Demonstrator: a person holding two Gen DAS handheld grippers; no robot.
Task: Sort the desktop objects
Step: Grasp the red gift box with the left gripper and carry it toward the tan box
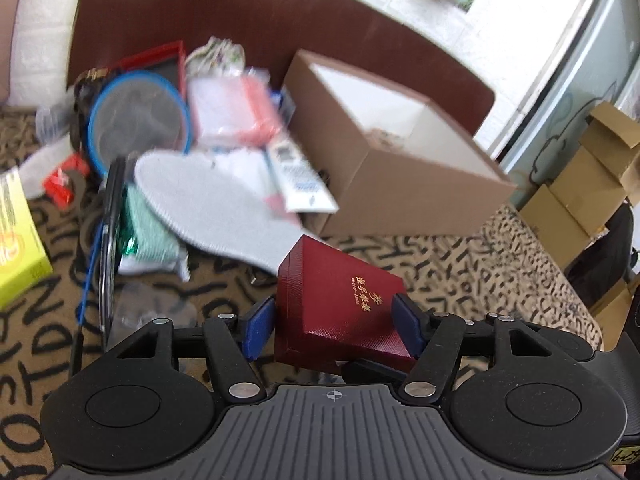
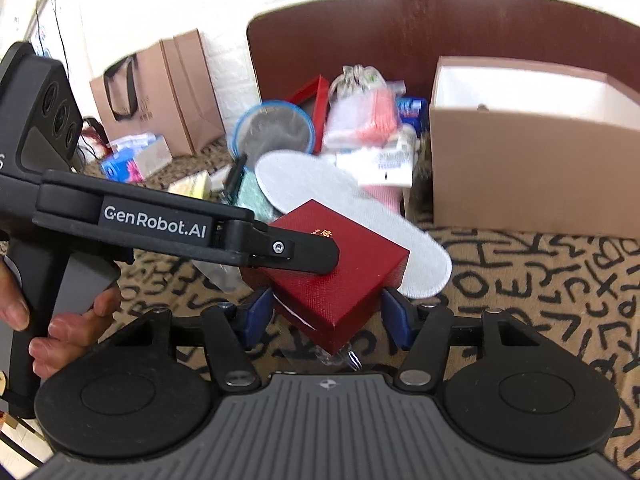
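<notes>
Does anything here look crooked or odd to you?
Yes. The dark red textured gift box with gold lettering sits tilted, one corner pointing down, between both the left gripper and the right gripper. Behind it, the grey shoe insole lies sprawled over a jumbled pile beside the open brown cardboard box.

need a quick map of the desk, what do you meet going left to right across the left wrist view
yellow-green box → blue-rimmed round lid → grey insole → dark red case between the left gripper pads → open brown cardboard box
</notes>
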